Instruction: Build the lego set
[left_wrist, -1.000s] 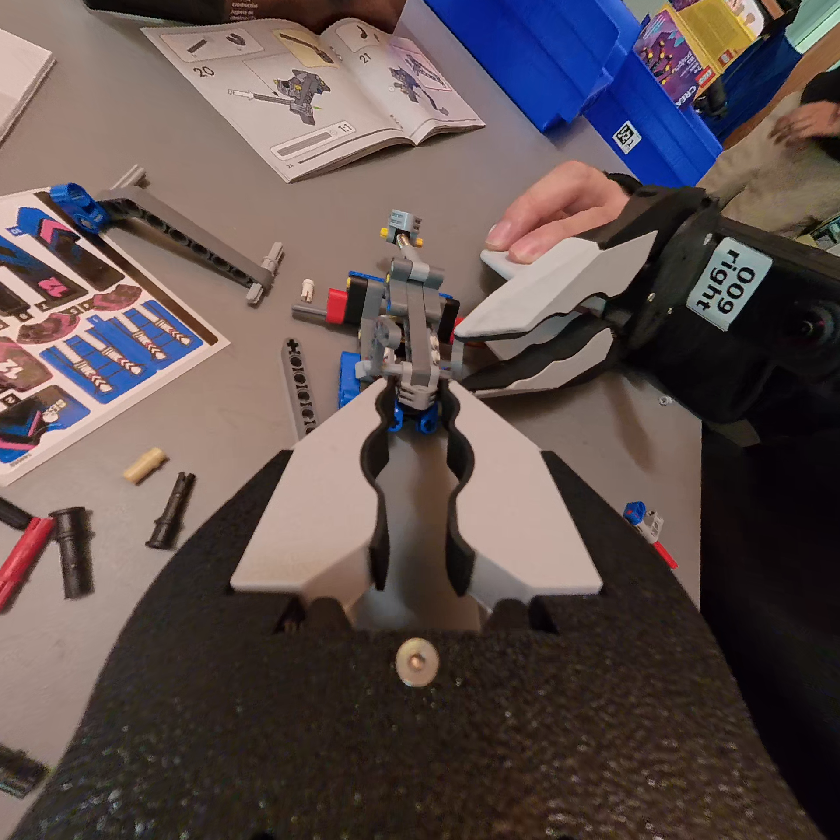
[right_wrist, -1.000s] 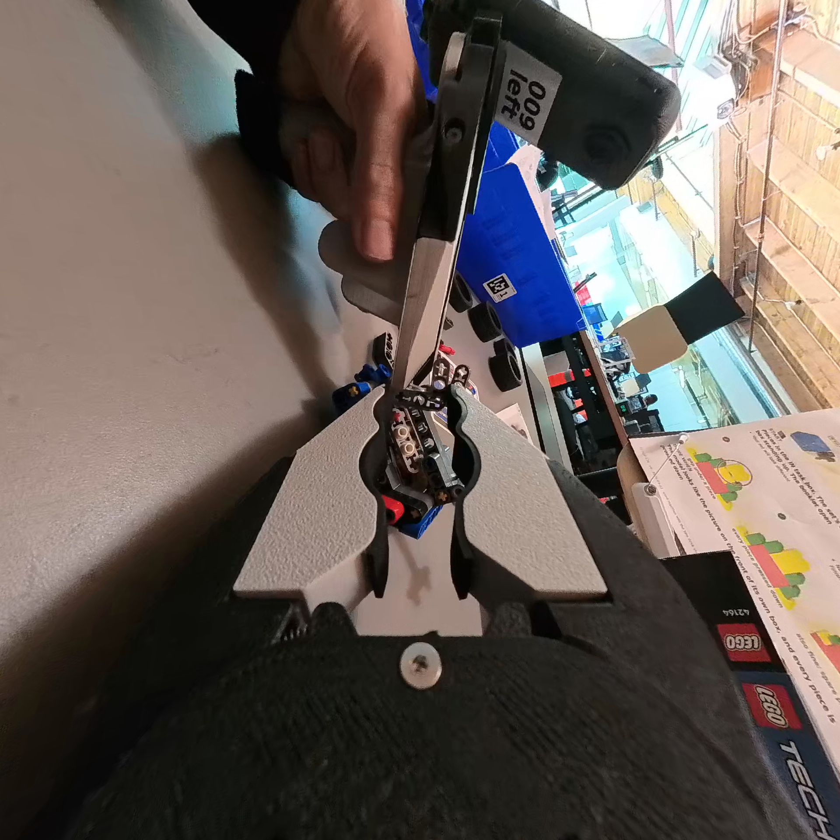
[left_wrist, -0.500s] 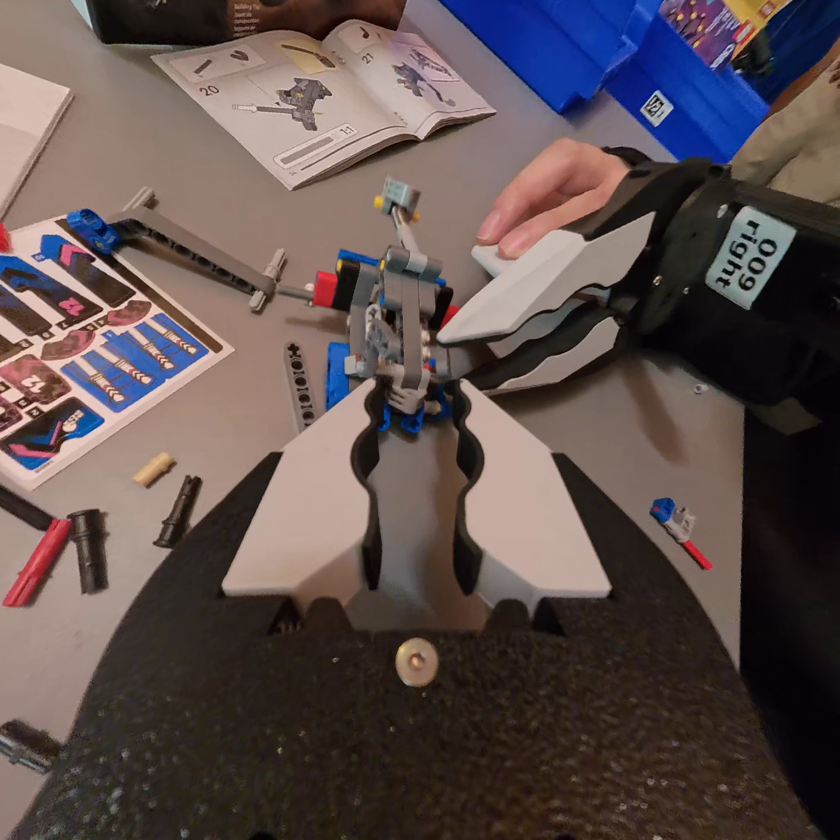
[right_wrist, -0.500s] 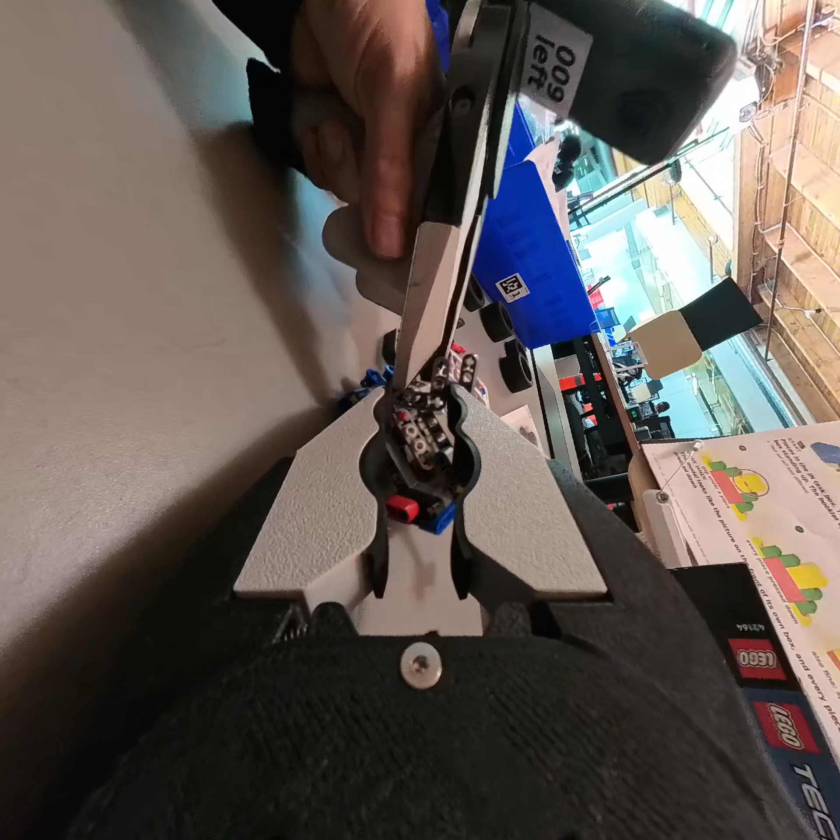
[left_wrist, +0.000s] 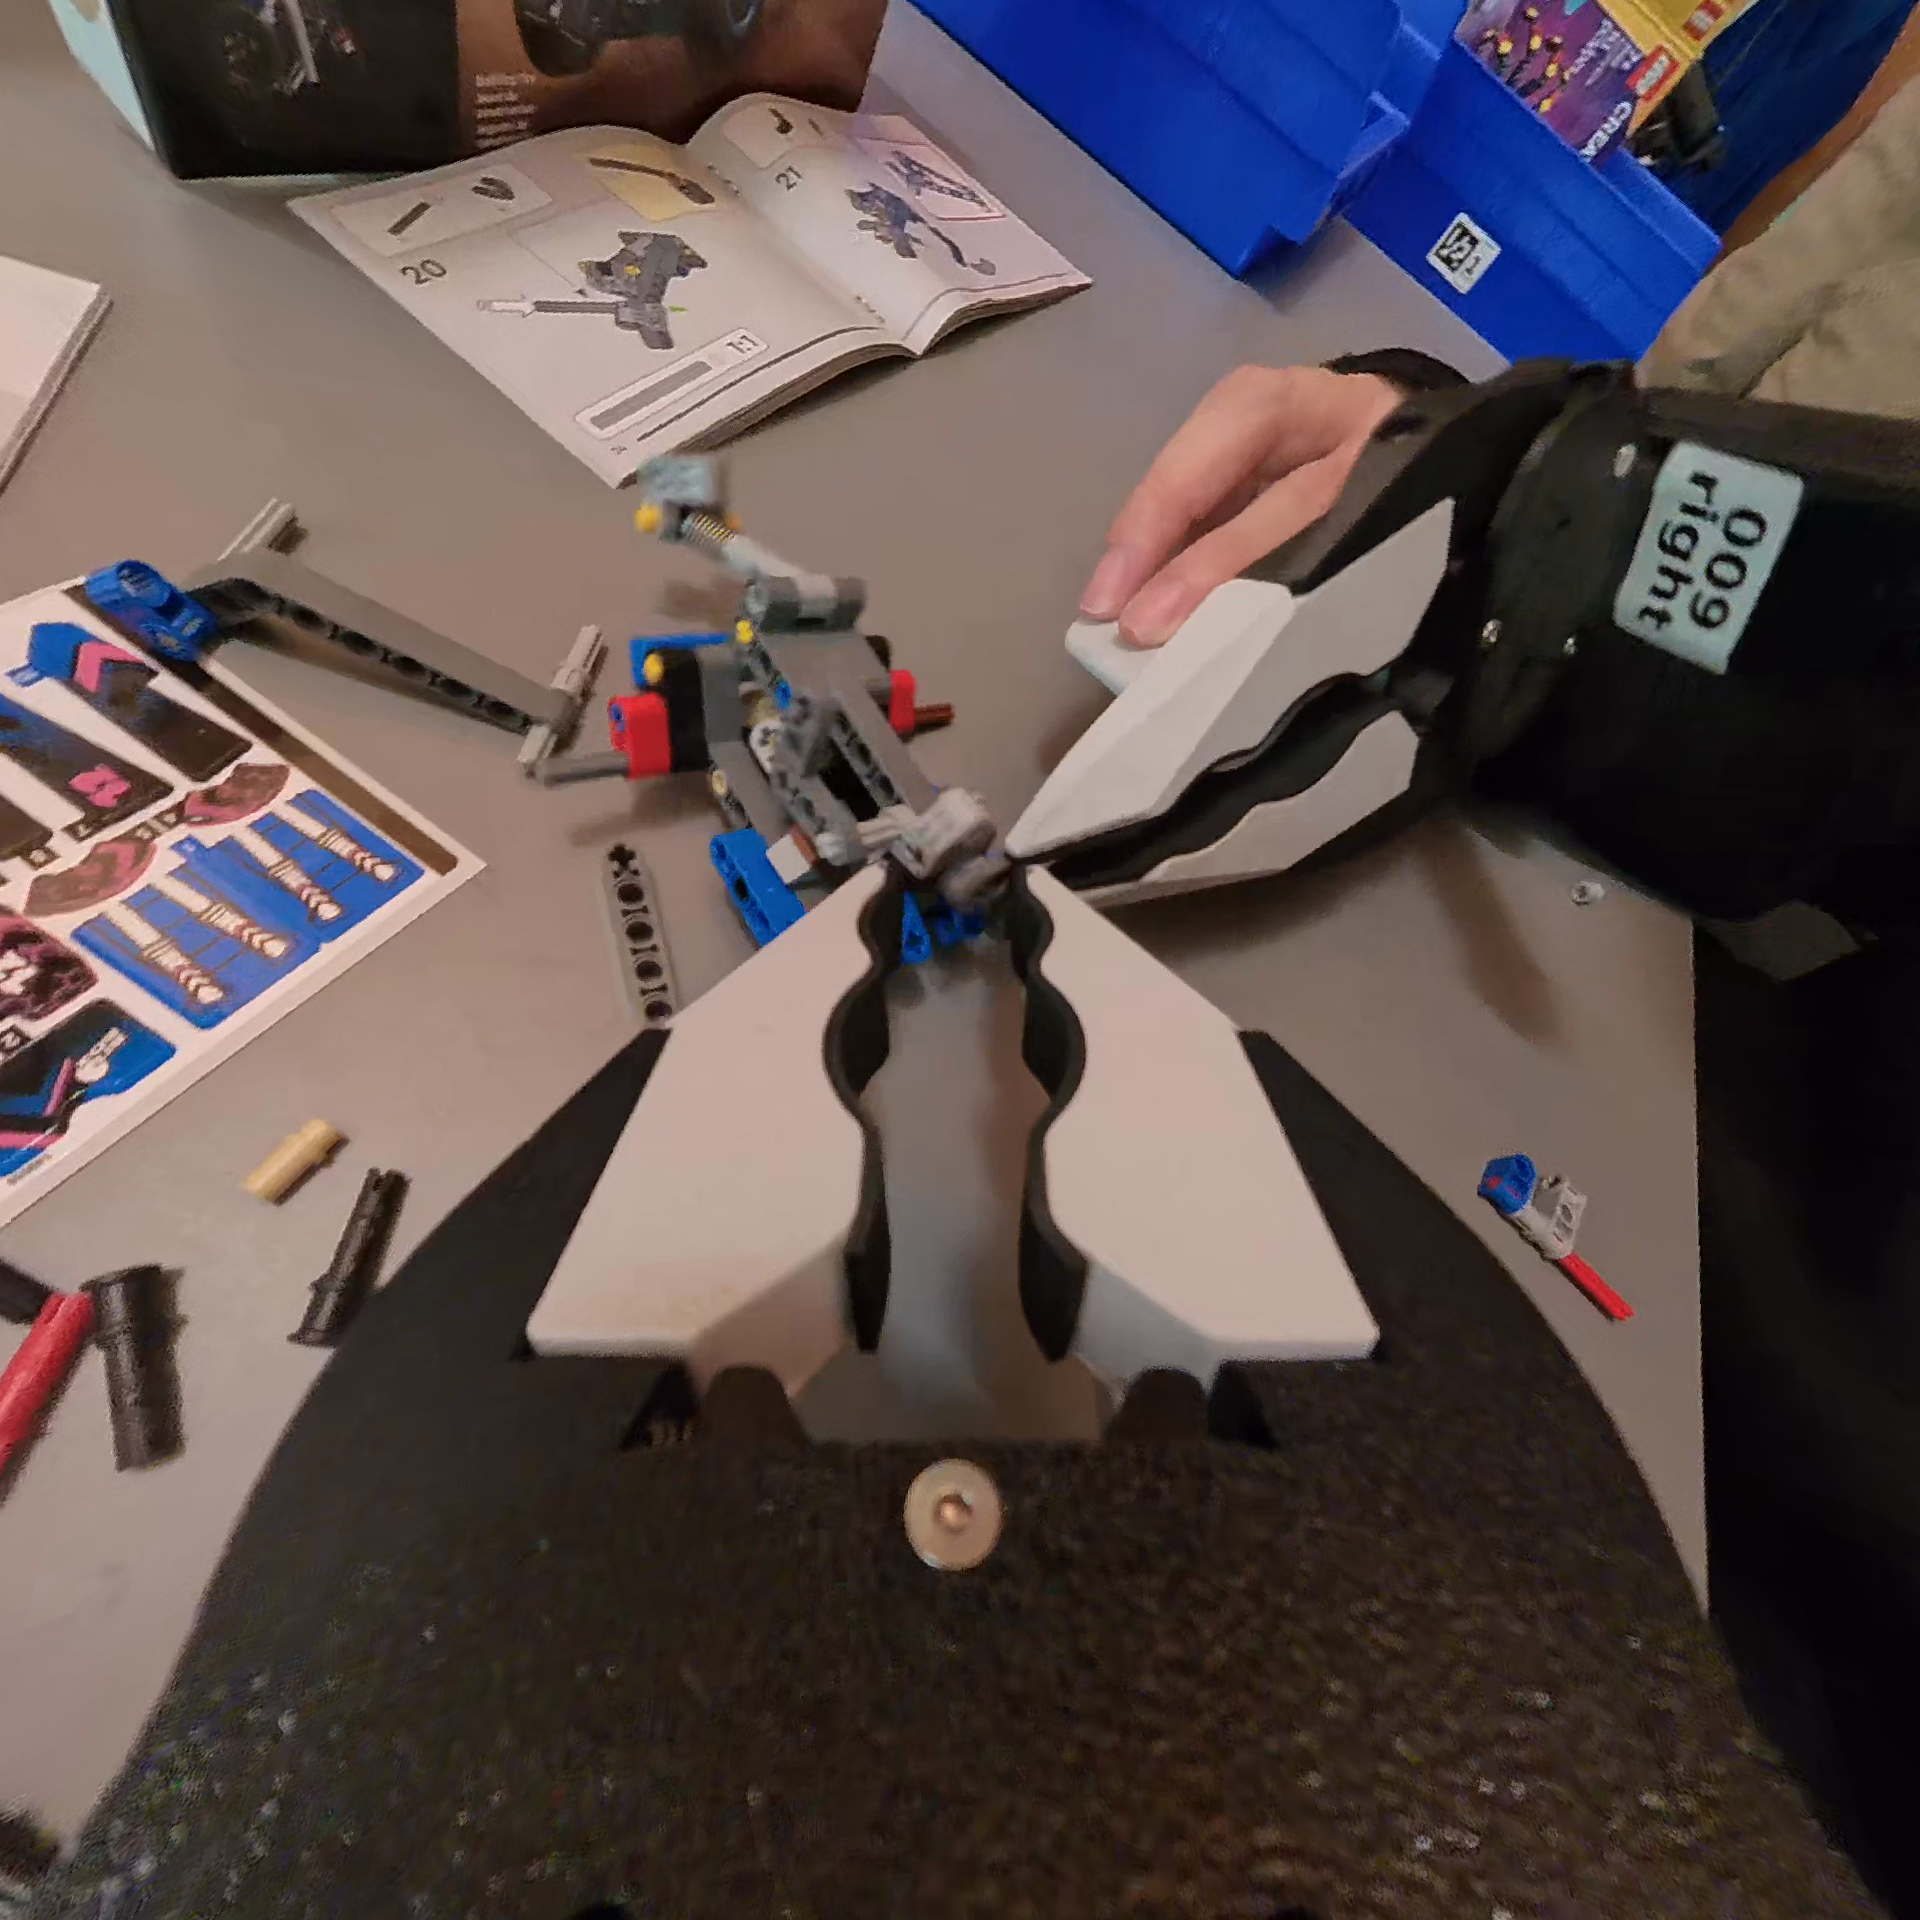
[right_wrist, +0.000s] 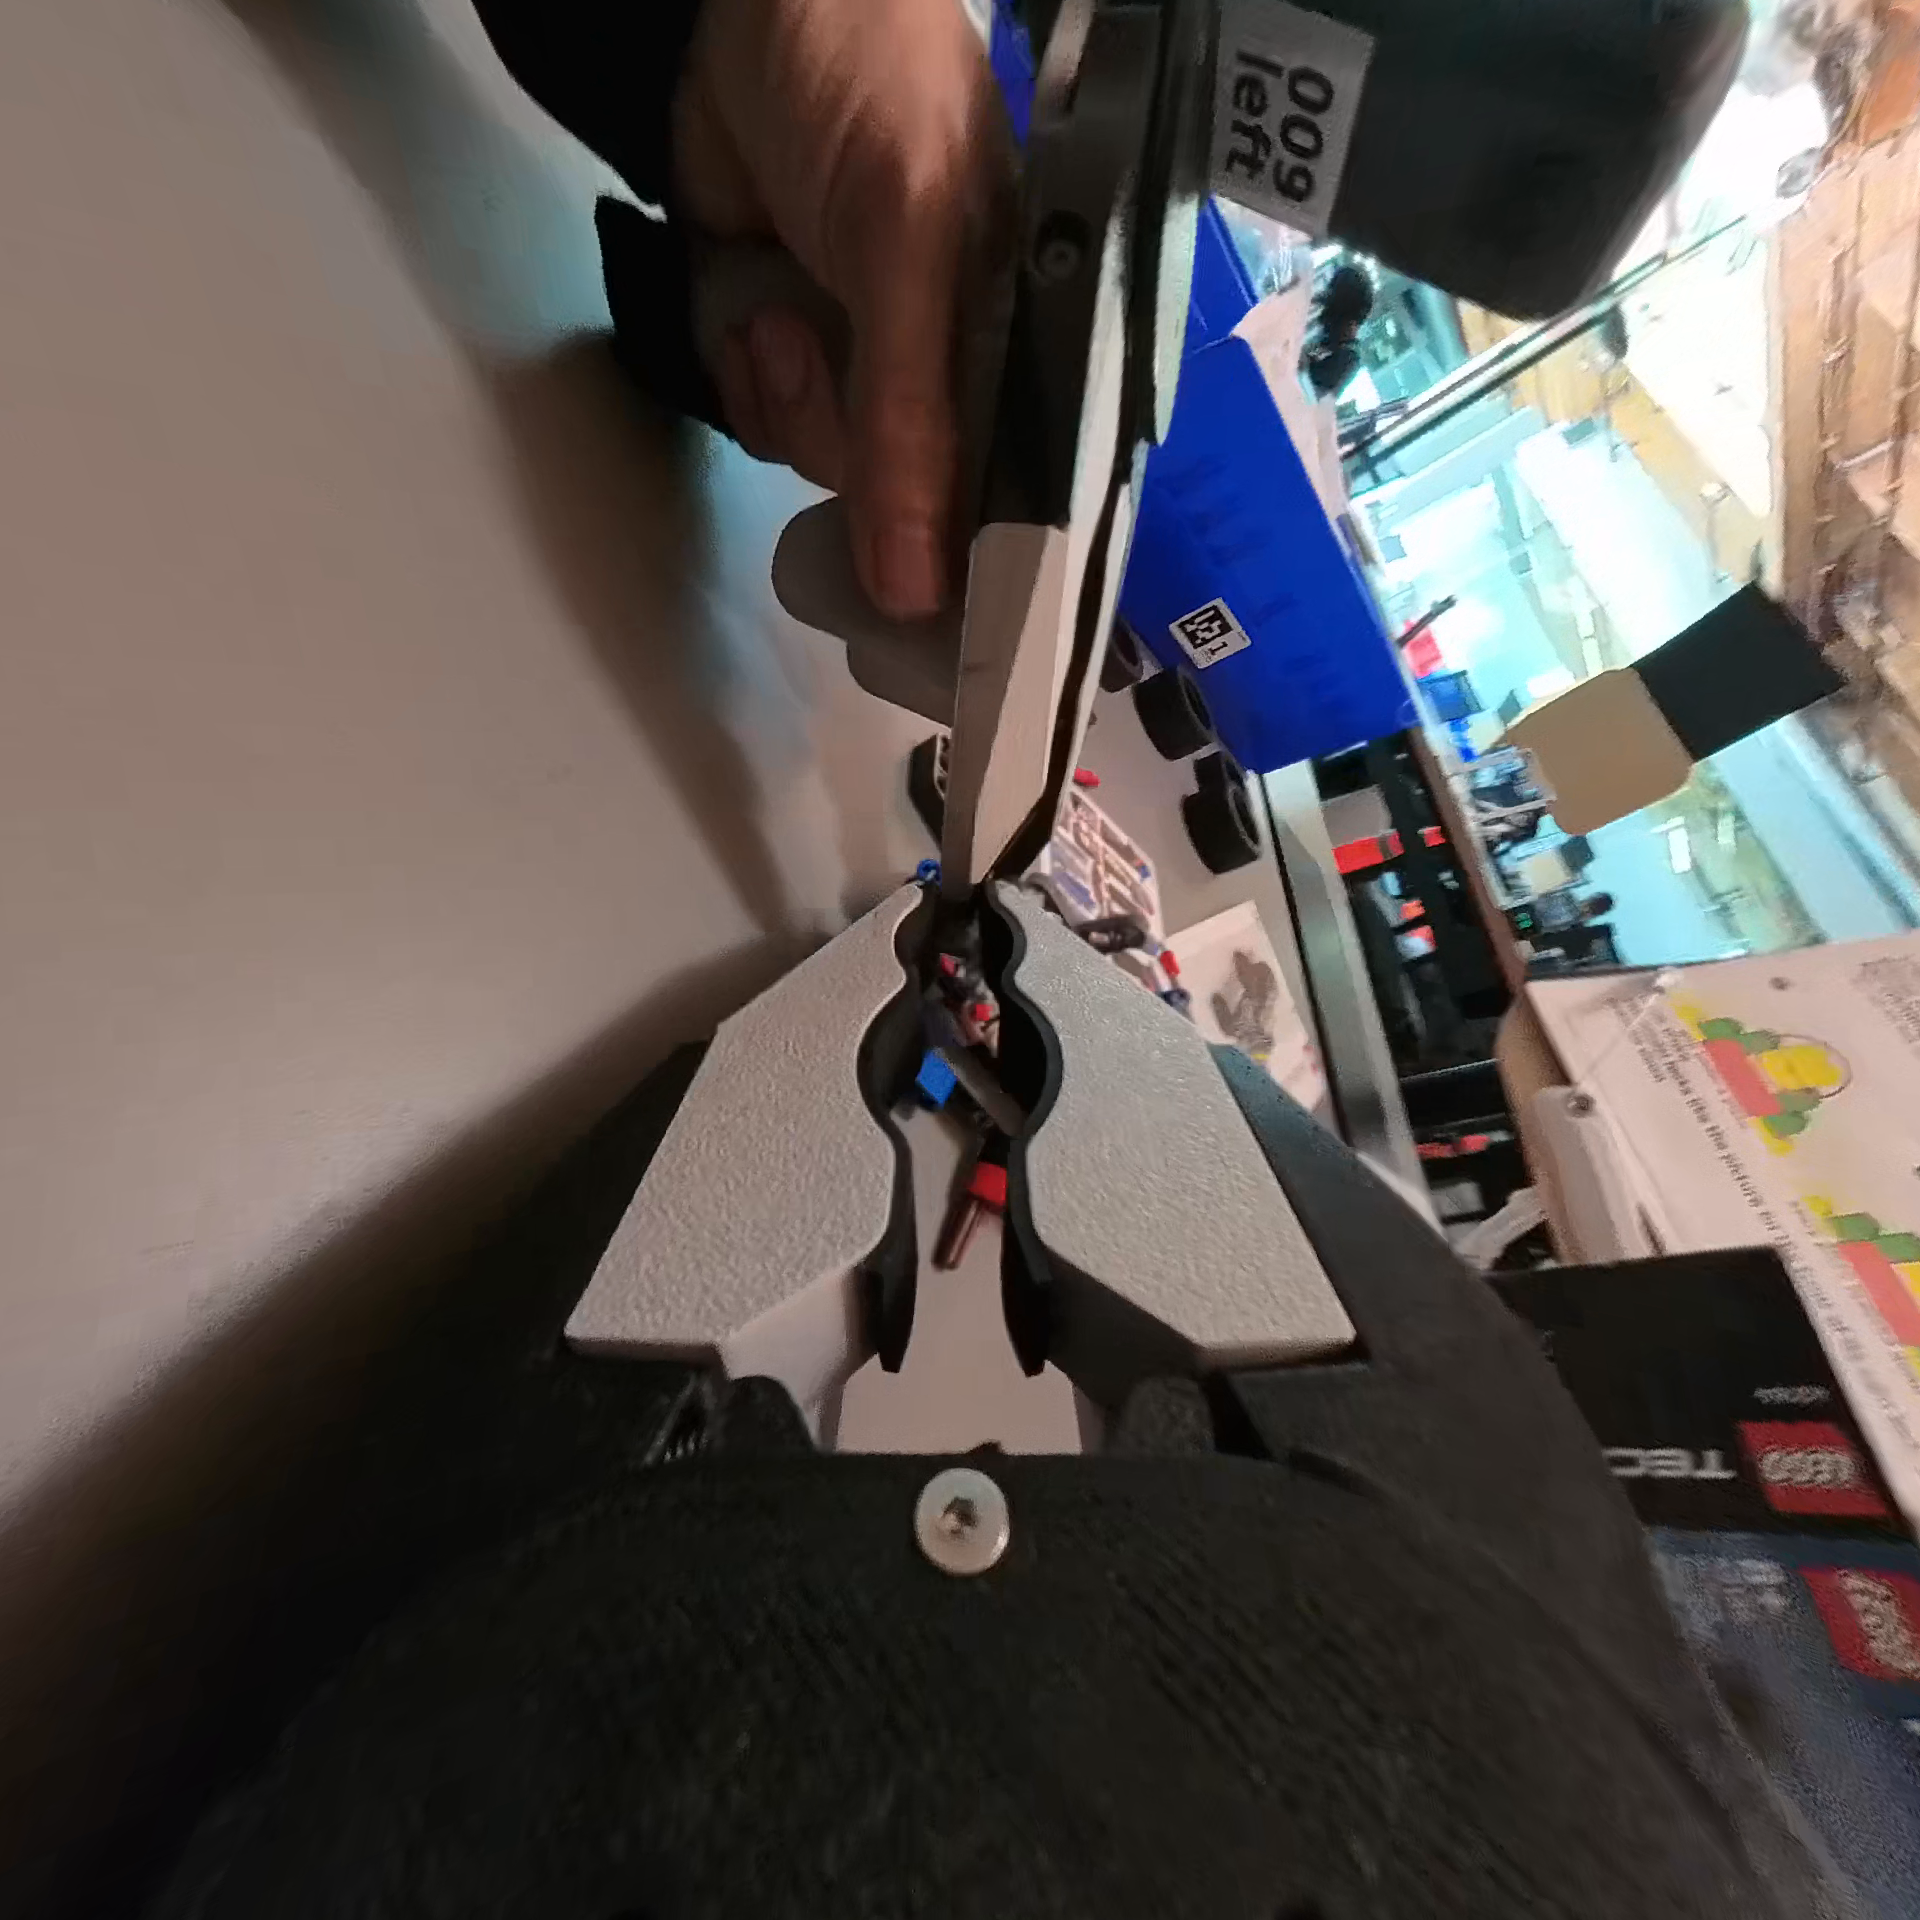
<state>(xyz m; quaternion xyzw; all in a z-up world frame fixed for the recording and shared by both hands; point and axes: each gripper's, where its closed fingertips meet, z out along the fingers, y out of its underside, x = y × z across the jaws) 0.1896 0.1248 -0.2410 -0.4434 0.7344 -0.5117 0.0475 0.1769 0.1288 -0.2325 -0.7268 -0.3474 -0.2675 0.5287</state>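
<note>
A small grey, blue and red brick model (left_wrist: 790, 717) leans low over the grey table (left_wrist: 1039, 395). My left gripper (left_wrist: 945, 909) is shut on its near end, with a blue part (left_wrist: 928, 925) between the pads. My right gripper (left_wrist: 1013, 854) comes in from the right. Its tips are almost together against the model's grey end piece (left_wrist: 951, 826); I cannot tell whether they pinch anything. In the right wrist view the right gripper (right_wrist: 961, 904) meets a left finger (right_wrist: 1039, 675), and the model (right_wrist: 956, 1049) shows through the slot behind the tips.
An open instruction booklet (left_wrist: 686, 260), a sticker sheet (left_wrist: 156, 852), a long grey beam (left_wrist: 384, 644), a black beam (left_wrist: 639, 935), loose pins (left_wrist: 348, 1247) and a small blue, white and red piece (left_wrist: 1538, 1216) lie around. Blue bins (left_wrist: 1247, 114) stand behind. Black wheels (right_wrist: 1216, 800) lie farther off. Only a small space, under 4 cm, lies between the two pairs of fingers.
The model tipped from upright to leaning left. My right jaws left its body and closed almost fully at its end. My left jaws widened briefly, then closed again on the blue end.
</note>
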